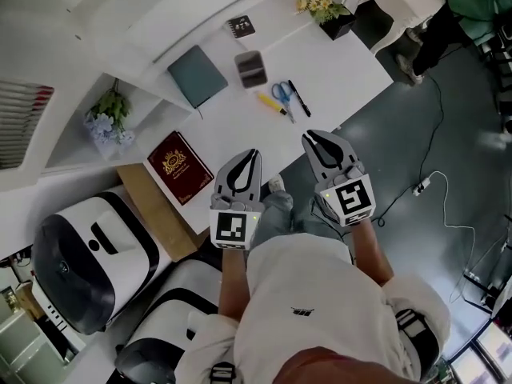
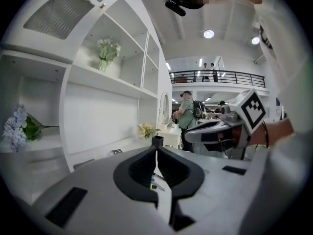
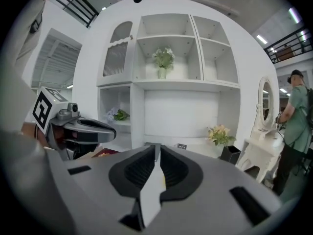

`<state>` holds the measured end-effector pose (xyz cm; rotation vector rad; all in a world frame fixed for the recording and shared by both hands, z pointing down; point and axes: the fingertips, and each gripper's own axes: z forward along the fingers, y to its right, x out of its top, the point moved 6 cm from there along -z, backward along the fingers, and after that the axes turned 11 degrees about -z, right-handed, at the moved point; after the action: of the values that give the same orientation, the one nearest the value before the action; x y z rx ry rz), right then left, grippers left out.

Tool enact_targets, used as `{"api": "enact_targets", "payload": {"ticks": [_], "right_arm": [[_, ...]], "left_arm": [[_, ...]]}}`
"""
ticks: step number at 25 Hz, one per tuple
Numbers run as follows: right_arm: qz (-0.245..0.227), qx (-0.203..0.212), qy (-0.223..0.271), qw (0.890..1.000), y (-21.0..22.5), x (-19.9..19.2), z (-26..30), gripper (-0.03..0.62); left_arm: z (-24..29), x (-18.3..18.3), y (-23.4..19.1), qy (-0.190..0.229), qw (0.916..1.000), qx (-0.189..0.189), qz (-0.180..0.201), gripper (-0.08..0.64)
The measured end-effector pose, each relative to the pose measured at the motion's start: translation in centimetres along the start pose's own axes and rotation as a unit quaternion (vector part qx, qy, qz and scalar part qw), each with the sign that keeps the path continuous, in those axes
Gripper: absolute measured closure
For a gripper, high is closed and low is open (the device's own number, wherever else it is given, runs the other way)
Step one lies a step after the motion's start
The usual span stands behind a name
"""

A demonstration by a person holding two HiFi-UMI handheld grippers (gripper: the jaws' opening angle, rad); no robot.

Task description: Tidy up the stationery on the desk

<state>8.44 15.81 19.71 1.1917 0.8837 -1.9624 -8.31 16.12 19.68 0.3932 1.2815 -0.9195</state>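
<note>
On the white desk (image 1: 336,70) lie blue-handled scissors (image 1: 281,93), a black pen (image 1: 299,98) and a yellow marker (image 1: 272,104). Beside them stand a grey box (image 1: 251,69), a teal notebook (image 1: 198,75) and a small black notepad (image 1: 240,26). A dark red book (image 1: 180,166) lies at the desk's near left. My left gripper (image 1: 254,154) and right gripper (image 1: 310,138) hover side by side at the near edge, both shut and empty. In their own views, the left gripper (image 2: 156,147) and right gripper (image 3: 156,147) have their tips together.
A black pot of yellow flowers (image 1: 330,10) stands at the desk's far right. Blue flowers (image 1: 108,122) sit on a low shelf to the left. White shelving (image 3: 166,62) rises behind the desk. A person in green (image 3: 296,126) stands by a dressing table, and cables (image 1: 436,182) cross the floor.
</note>
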Motion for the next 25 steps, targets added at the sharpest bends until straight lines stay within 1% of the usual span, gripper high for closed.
{"api": "enact_targets", "payload": {"ticks": [4,7,11,16,21,25], "right_arm": [[0.005,0.001,-0.024,1.000,1.6,-1.5,2.6,0.577],[0.004,0.012,-0.035,0.999,2.3,-2.5,4.7,0.577],[-0.009,0.039,-0.049,0.998,2.6,-3.8,7.9,0.577],[-0.014,0.080,-0.063,0.995,3.0,-5.7,11.3,0.577],[-0.026,0.122,-0.085,0.989,2.9,-8.4,14.9,0.577],[-0.033,0.148,-0.101,0.983,2.9,-10.2,17.2,0.577]], "left_arm": [[2.7,-0.9,-1.6,-0.009,0.9998,-0.003,-0.014,0.560],[4.5,-1.7,-2.8,-0.015,0.9997,0.000,-0.021,0.560],[6.5,-2.9,-4.3,-0.022,0.9992,0.014,-0.030,0.560],[8.6,-5.0,-5.9,-0.031,0.9975,0.044,-0.046,0.560],[10.9,-7.1,-7.8,-0.031,0.9955,0.066,-0.060,0.560],[12.1,-8.6,-9.0,-0.035,0.9945,0.077,-0.062,0.560]]}}
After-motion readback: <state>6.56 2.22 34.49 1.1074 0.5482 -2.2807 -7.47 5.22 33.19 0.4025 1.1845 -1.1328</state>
